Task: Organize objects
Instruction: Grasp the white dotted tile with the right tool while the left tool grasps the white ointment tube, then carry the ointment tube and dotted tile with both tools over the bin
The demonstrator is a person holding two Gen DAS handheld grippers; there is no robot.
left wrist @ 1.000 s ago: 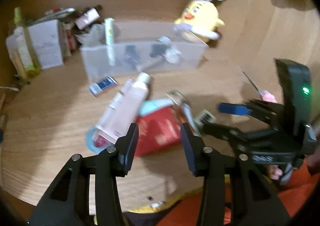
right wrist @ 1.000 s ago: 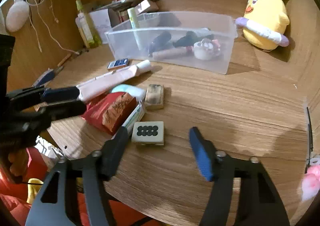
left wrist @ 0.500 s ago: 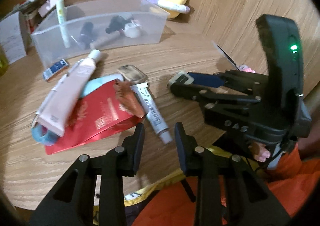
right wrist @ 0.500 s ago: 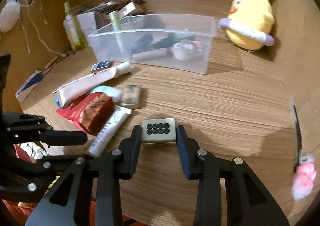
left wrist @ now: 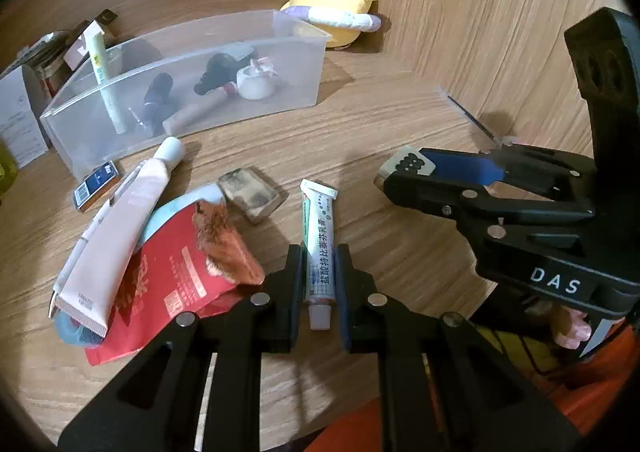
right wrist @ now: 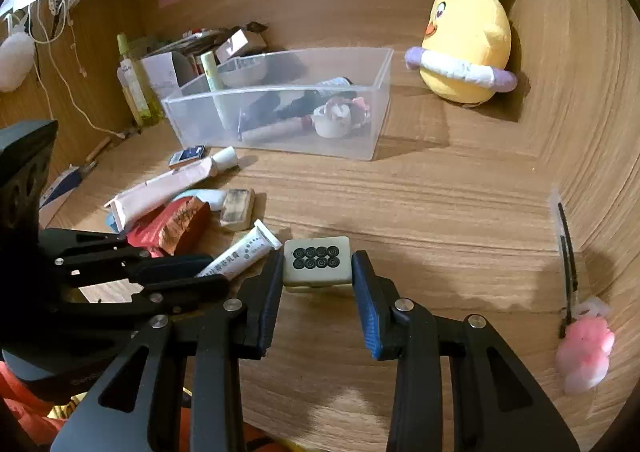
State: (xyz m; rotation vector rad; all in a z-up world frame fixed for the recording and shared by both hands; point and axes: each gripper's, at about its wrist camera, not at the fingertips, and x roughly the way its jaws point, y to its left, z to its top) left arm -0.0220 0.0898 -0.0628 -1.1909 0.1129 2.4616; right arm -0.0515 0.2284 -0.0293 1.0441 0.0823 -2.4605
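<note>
Ointment tube (left wrist: 319, 236) pinched in left jaws; tile (right wrist: 317, 261) in right.

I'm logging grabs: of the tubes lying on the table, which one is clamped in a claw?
The small white tube with green print, pinched in the left claw. The bigger pink tube lies untouched on the red pouch.

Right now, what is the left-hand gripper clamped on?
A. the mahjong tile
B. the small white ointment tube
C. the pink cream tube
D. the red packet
B: the left gripper has its jaws closed against the sides of the small white ointment tube; the mahjong tile sits in the right gripper.
</note>
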